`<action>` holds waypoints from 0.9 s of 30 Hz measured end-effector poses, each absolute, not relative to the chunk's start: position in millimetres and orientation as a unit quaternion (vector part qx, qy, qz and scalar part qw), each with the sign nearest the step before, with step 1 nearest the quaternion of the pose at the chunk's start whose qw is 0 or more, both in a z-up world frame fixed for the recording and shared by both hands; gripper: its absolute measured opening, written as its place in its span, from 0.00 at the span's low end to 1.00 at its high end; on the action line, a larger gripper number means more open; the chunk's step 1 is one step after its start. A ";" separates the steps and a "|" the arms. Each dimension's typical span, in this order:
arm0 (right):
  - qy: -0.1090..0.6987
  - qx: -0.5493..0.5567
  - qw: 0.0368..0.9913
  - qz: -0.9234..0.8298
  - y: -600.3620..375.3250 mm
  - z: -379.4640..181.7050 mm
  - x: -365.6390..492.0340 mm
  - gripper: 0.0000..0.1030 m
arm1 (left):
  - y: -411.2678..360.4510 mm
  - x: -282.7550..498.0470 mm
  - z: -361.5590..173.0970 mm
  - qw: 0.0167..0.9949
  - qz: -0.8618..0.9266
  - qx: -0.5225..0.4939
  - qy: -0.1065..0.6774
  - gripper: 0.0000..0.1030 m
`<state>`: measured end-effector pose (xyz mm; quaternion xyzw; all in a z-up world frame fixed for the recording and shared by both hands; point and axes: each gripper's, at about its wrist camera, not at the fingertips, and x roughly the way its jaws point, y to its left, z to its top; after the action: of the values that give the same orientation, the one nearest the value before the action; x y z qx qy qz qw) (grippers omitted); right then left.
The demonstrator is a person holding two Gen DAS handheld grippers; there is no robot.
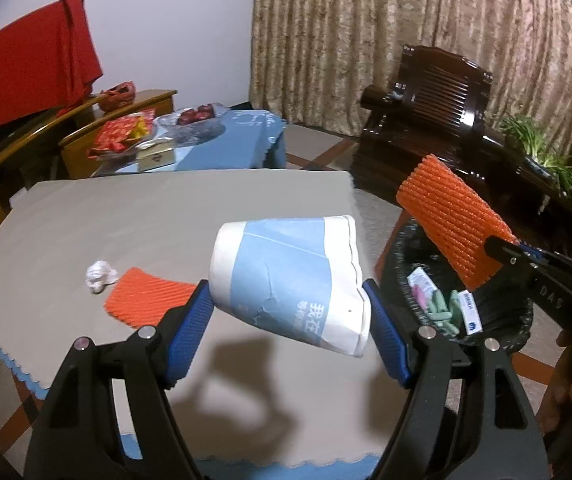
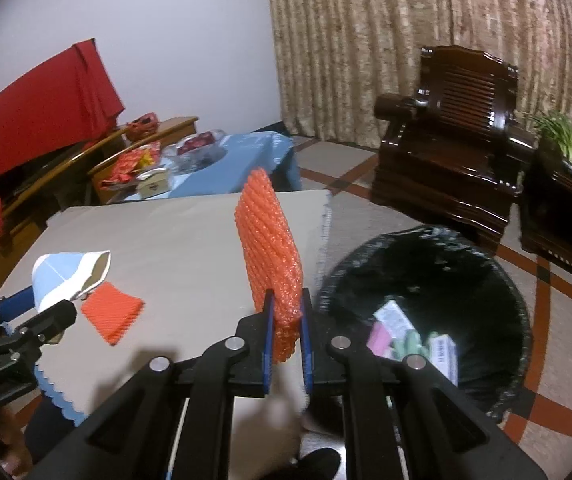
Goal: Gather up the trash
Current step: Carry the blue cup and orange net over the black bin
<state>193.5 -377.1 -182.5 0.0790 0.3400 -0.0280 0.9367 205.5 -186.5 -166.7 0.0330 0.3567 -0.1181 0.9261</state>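
My left gripper (image 1: 286, 300) is shut on a crushed blue and white paper cup (image 1: 286, 276) held above the grey table (image 1: 146, 216); the cup also shows in the right wrist view (image 2: 68, 276). My right gripper (image 2: 286, 312) is shut on an orange foam net sleeve (image 2: 270, 248), upright at the table's right edge; it also shows in the left wrist view (image 1: 452, 224) above the bin. A second orange foam sleeve (image 1: 142, 296) and a crumpled white tissue (image 1: 100, 276) lie on the table. The black-lined trash bin (image 2: 426, 256) holds several pieces of packaging.
The bin stands on the tiled floor right of the table. A dark wooden armchair (image 2: 454, 136) and a plant (image 2: 566, 136) stand behind it. A blue-covered table (image 1: 238, 136) with snacks and a wooden cabinet (image 1: 134, 112) lie beyond the grey table.
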 end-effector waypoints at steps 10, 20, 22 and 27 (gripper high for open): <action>0.346 0.087 0.931 -0.076 -457.3 -200.5 183.2 0.11 | -272.9 218.3 -180.2 0.915 -0.160 0.053 0.365 0.71; 0.374 0.105 0.915 -0.111 -525.8 -238.7 193.7 0.11 | -353.9 234.8 -217.2 0.903 -0.187 0.059 0.382 0.71; 0.378 0.105 0.913 -0.112 -533.8 -244.9 199.1 0.11 | -363.9 237.7 -226.5 0.903 -0.186 0.058 0.384 0.71; 0.388 0.101 0.909 -0.115 -548.0 -260.3 210.2 0.11 | -383.4 241.8 -246.2 0.899 -0.189 0.052 0.392 0.71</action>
<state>210.2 -548.0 -260.3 0.1010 0.3884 -0.1154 0.9087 241.8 -383.4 -246.2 0.0516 0.3925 -0.1894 0.8986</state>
